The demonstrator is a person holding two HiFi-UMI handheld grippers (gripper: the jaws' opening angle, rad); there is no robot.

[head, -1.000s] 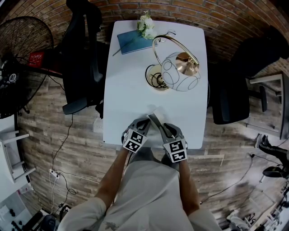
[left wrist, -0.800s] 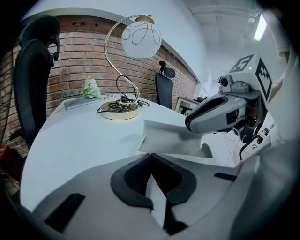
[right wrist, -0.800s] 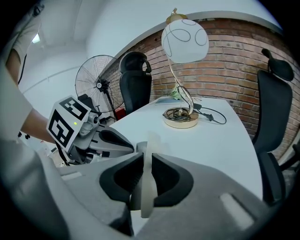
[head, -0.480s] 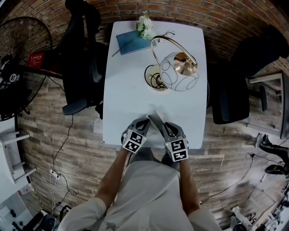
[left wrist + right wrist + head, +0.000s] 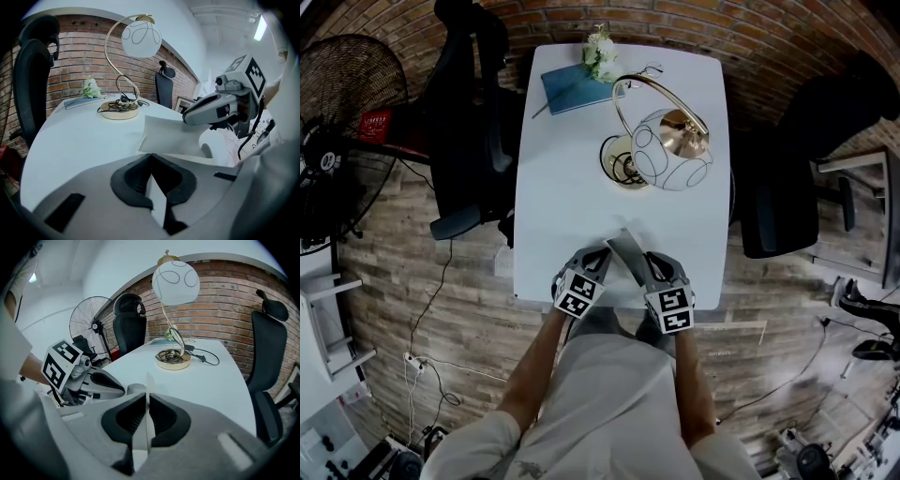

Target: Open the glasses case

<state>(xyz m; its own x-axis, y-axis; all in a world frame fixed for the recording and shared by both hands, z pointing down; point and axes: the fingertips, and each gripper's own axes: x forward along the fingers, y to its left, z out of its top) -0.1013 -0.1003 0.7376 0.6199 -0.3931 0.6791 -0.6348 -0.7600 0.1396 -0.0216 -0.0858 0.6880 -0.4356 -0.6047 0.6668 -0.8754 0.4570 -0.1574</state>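
Two grips on glasses case (image 5: 625, 249)
Left hand-held gripper (image 5: 151, 158) clamps its edge; right hand-held gripper (image 5: 146, 397) has just closed onto its lid (image 5: 174, 135).

The person is reaching both bare forearms (image 5: 534, 366) forward, holding the two grippers side by side and angling them downward. The left gripper (image 5: 151, 159) is clamping an edge of the glasses case (image 5: 173, 136), jaws together. The right gripper (image 5: 146, 401) has just been closing its jaws and is pinching the case's thin raised side between its pads.
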